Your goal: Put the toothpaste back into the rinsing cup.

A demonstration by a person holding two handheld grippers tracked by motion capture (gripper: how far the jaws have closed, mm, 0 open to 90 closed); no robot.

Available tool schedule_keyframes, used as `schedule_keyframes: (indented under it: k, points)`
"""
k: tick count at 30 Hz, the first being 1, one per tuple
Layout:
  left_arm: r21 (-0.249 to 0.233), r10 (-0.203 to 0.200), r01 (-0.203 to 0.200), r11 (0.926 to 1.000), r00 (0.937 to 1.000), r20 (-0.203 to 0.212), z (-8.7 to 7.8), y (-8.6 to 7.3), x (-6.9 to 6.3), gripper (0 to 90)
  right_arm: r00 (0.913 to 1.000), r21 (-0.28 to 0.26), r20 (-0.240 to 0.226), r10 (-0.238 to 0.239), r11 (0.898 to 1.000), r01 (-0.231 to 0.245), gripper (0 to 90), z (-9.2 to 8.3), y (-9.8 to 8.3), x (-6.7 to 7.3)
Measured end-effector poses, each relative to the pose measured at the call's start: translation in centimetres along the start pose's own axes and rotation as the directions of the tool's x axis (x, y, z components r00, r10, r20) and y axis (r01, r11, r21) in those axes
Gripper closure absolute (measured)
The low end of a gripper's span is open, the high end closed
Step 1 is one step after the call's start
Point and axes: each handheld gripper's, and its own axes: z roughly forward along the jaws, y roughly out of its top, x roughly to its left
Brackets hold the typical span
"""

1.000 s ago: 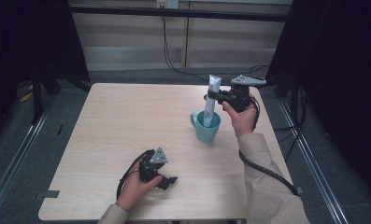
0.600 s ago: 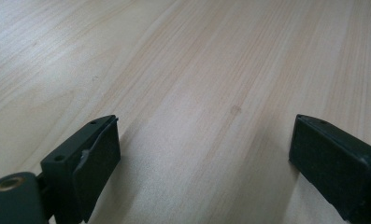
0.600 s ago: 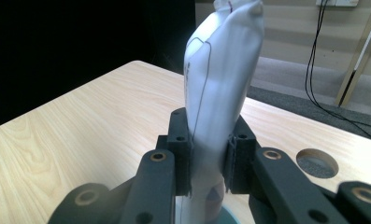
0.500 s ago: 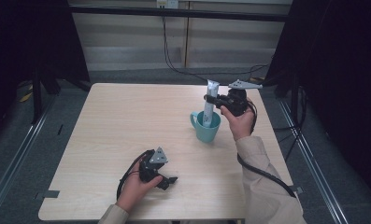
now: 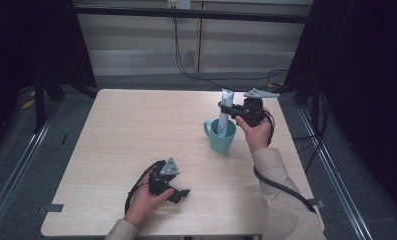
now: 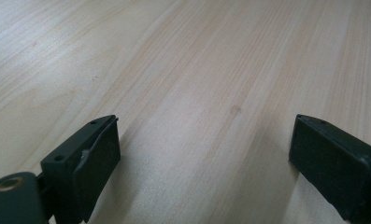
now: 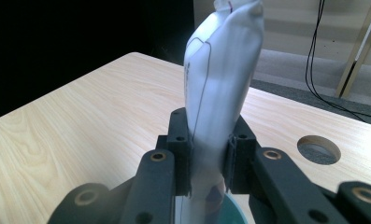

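Observation:
A teal mug [image 5: 220,139] stands on the right half of the wooden table [image 5: 136,125]. A tall white pouch [image 5: 223,121] stands upright with its lower end inside the mug. My right gripper [image 5: 227,107] is shut on the pouch's middle, held level from the right by a hand. In the right gripper view the pouch [image 7: 223,84] is pinched between the pads of my right gripper [image 7: 210,156], and the mug rim [image 7: 235,212] shows just below. My left gripper [image 5: 180,195] rests on the table near the front edge, open, with bare wood between the jaws of the left gripper [image 6: 206,140].
A round hole [image 7: 318,148] is cut in the tabletop beyond the mug. Cables hang behind the table's far edge [image 5: 186,55]. Black frame posts stand at both sides, and a cable trails from the right sleeve [image 5: 281,187].
The right gripper and the pouch have sunk a little toward the mug. The left hand and its gripper have stayed put.

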Motion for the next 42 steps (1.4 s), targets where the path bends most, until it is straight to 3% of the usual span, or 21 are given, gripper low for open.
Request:
schedule_keyframes:
  k: [42]
  points:
    - [0.003,0.006,-0.006,1.0000,1.0000,0.000,0.0,0.0,0.0,8.5,0.9989,0.027,-0.003,0.048,0.998,-0.048,74.9,0.6,-1.9,-0.6]
